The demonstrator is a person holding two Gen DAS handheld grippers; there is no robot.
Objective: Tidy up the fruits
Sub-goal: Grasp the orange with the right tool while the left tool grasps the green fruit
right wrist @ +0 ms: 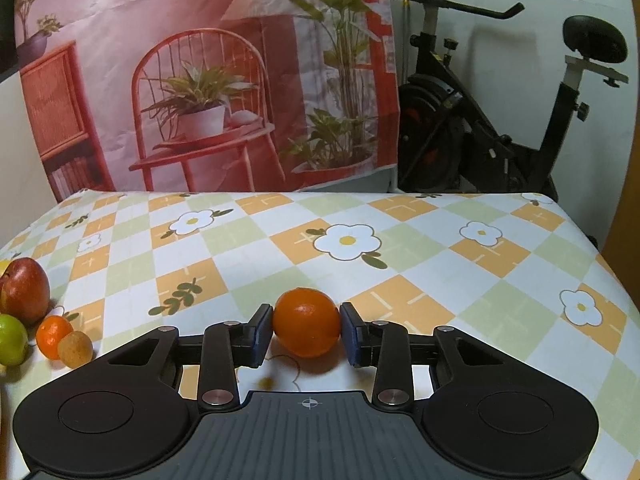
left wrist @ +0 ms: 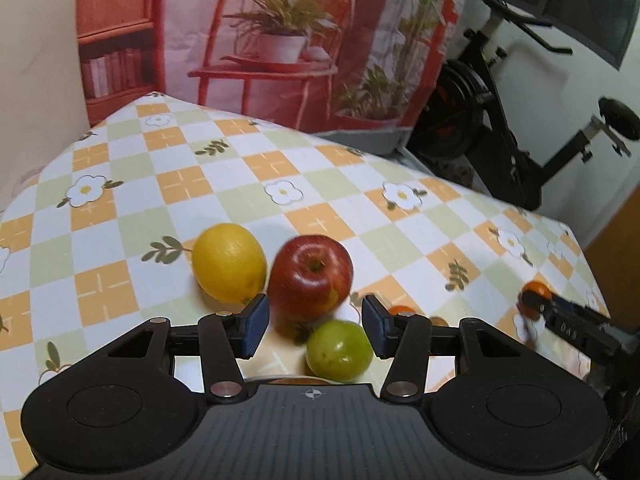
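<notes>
In the left wrist view a yellow lemon (left wrist: 229, 263), a red apple (left wrist: 311, 275) and a green fruit (left wrist: 339, 350) lie close together on the checked tablecloth (left wrist: 168, 184). My left gripper (left wrist: 316, 330) is open and empty, with the apple and green fruit between and just past its fingertips. A small orange fruit (left wrist: 401, 309) peeks out behind the right finger. My right gripper (right wrist: 307, 334) is shut on an orange (right wrist: 307, 328), low over the cloth; it also shows at the right of the left wrist view (left wrist: 535, 298).
In the right wrist view the apple (right wrist: 25, 290), green fruit (right wrist: 12, 339), a small tangerine (right wrist: 53, 337) and a tan round fruit (right wrist: 75, 349) sit at the left edge. A printed backdrop (right wrist: 200, 80) hangs behind the table; an exercise bike (right wrist: 500, 120) stands at the right.
</notes>
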